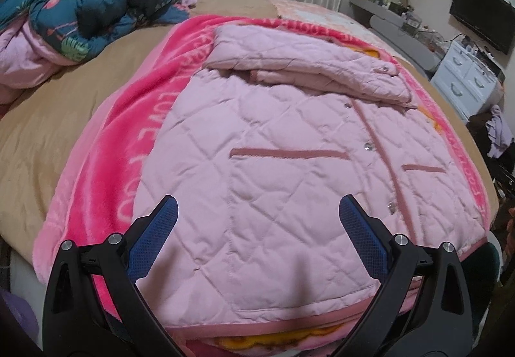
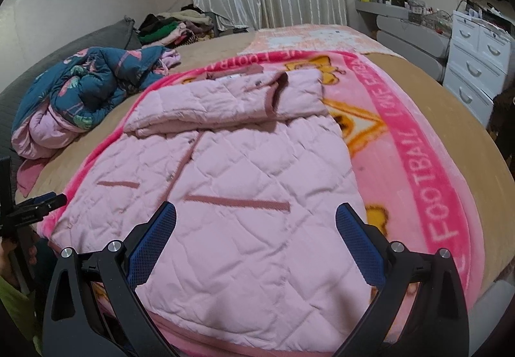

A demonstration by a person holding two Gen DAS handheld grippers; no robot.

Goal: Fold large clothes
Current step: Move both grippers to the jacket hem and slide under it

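Note:
A pale pink quilted jacket (image 1: 273, 144) (image 2: 244, 183) lies flat, front up, on a bright pink blanket (image 1: 128, 118) (image 2: 428, 170). Both sleeves are folded across its upper part (image 1: 309, 61) (image 2: 231, 96). Its hem faces me at the bed's near edge. My left gripper (image 1: 257, 205) hovers open above the hem, blue pads wide apart, nothing between them. My right gripper (image 2: 256, 212) is open too, over the jacket's lower right half. The left gripper's tip (image 2: 48, 201) shows at the left edge of the right wrist view.
The blanket lies on a tan bed (image 1: 58, 118) (image 2: 444, 93). A dark blue floral quilt (image 1: 90, 3) (image 2: 93, 89) is bunched at the far left. Clothes are piled by the curtain (image 2: 173, 25). White drawers (image 1: 466, 73) (image 2: 476, 51) and a grey shelf stand to the right.

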